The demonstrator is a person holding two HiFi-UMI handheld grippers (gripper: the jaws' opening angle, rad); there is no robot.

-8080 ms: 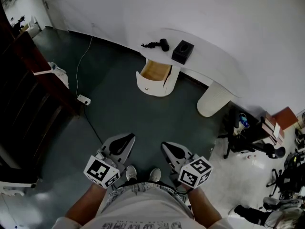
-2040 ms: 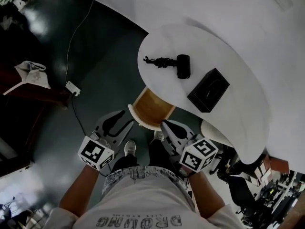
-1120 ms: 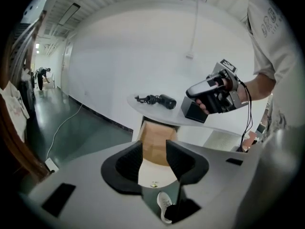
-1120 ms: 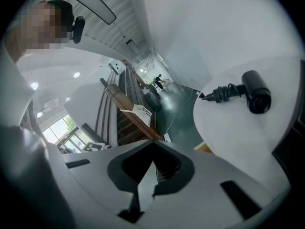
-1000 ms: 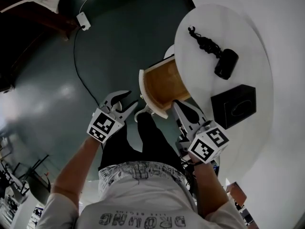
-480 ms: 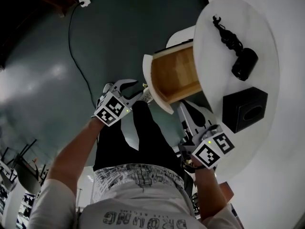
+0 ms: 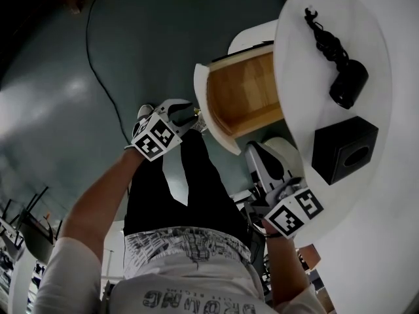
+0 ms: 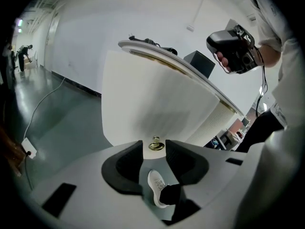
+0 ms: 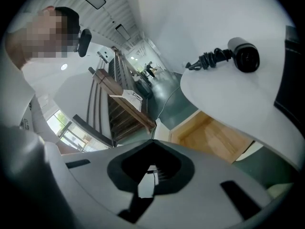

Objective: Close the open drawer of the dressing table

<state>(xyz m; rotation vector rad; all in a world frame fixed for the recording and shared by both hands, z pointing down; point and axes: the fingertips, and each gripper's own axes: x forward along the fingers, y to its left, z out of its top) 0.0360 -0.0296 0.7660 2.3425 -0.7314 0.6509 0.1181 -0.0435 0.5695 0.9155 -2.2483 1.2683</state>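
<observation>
No brand or label to read: the left cube [image 7: 156, 139] and right cube [image 7: 294, 212] carry only black-and-white square patterns, and the big letters on the shirt [image 7: 183, 267] are cut by the frame edge. The left arm reaches forward, with the left gripper [image 7: 186, 113] right at the white front of the drawer [image 7: 245, 97]. In the left gripper view its jaws stand a little apart, the left gripper [image 8: 155, 149] with the brass knob [image 8: 156, 145] in the gap at the tips; I cannot tell whether the pads touch it. The drawer stands open under the white table [image 7: 301, 64], its wood inside showing. The right gripper [image 7: 256, 152] hangs back beside the table edge, elbow tucked; the right gripper [image 9: 152, 141] has its jaws together on nothing. On the table lie 1 black hair dryer [image 7: 347, 87] and 1 black box [image 7: 344, 150], apart.
</observation>
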